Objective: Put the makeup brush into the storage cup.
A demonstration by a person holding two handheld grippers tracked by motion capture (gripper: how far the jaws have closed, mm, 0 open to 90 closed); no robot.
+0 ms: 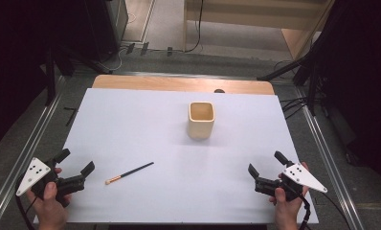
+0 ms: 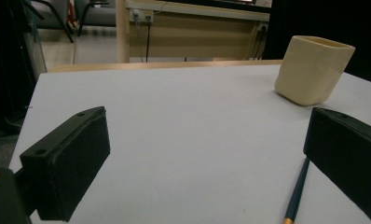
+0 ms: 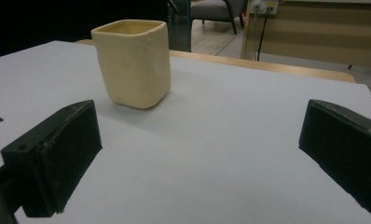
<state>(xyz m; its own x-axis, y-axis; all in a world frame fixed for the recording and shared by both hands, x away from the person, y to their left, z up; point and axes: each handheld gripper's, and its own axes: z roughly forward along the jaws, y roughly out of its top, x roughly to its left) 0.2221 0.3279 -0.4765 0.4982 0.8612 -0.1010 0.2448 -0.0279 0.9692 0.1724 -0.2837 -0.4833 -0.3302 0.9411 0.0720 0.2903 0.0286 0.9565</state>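
Brush (image 1: 129, 173) lies flat on the white sheet (image 1: 145, 134) just ahead of your left gripper (image 1: 75, 167); the square cream cup (image 1: 201, 119) stands upright mid-table, well apart. Likely step: pick up the brush. Straddle its dark handle squarely and close low. Left jaws wide apart, empty. Right gripper (image 1: 265, 167) likewise wide, touching nothing.

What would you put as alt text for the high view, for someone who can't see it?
A white table top holds a cream square cup standing upright near the middle and a dark-handled brush lying flat at the near left. A person's hands hold open tongs at the near corners, the left tongs just left of the brush, the right tongs opposite, both gripping nothing.
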